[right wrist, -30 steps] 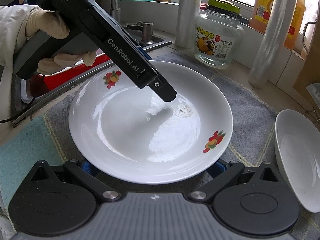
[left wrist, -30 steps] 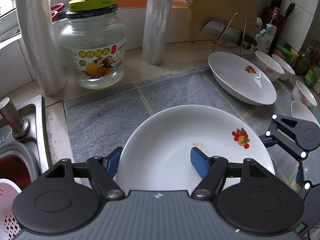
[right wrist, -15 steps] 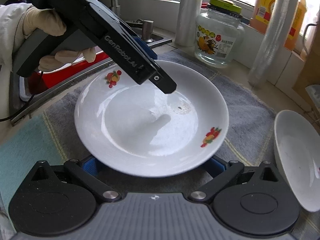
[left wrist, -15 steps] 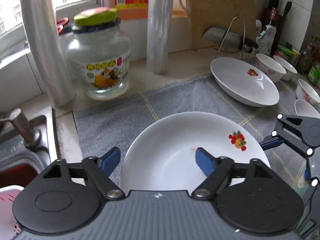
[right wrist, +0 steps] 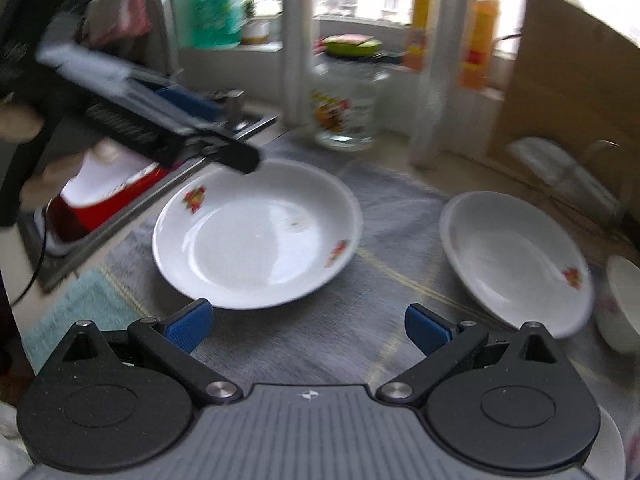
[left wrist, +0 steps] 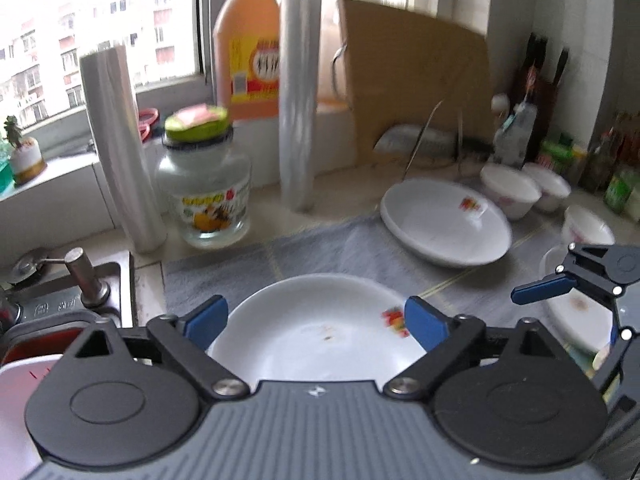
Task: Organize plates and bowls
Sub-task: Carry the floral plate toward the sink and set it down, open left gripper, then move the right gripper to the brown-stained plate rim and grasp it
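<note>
both grippers' blue fingers (left wrist: 206, 316) stood spread; the left gripper (left wrist: 316, 320) had just been opening, its jaws either side of the near plate (left wrist: 304, 328) without pressing it, and the right gripper (right wrist: 308, 326) was empty. that plate lay on the grey mat (right wrist: 400, 216), the second plate (right wrist: 516, 248) beyond. a hasty regrasp could probably skid either plate into the bowls (left wrist: 508, 192).

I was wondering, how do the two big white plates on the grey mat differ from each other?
The near plate lies closest to the sink; the far plate lies toward the small bowls. The near plate has a small brownish speck inside, while the far plate looks clean. The near plate shows two fruit prints on its rim, the far plate only one in these views. Both are deep, white, upright and rest free on the mat.
</note>
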Available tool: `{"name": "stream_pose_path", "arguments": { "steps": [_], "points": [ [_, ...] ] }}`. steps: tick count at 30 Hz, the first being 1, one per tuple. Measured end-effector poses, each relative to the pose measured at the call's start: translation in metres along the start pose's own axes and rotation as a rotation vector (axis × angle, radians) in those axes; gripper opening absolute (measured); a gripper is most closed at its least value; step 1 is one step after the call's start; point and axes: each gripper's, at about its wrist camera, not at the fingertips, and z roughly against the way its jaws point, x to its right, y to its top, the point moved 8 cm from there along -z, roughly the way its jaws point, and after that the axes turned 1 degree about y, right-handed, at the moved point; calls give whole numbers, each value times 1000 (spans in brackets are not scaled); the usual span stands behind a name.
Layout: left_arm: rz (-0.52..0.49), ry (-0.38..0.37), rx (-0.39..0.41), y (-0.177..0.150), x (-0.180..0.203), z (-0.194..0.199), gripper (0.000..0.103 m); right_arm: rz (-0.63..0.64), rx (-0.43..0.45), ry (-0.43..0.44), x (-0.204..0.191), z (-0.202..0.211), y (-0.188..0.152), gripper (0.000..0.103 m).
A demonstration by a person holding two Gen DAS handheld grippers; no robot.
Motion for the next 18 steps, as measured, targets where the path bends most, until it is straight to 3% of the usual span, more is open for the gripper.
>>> {"name": "stream_pose_path", "arguments": {
  "steps": [10, 14, 18],
  "points": [
    [59, 3, 73, -5, 72, 32, 95, -165, 40, -106, 59, 61, -38, 103],
    [75, -48, 45, -16, 109, 24, 95, -207, 30, -142, 89, 76, -59, 103],
    [21, -85, -9, -30, 148, 9, 95, -242, 13, -169, 115, 87, -77, 103]
  ]
}}
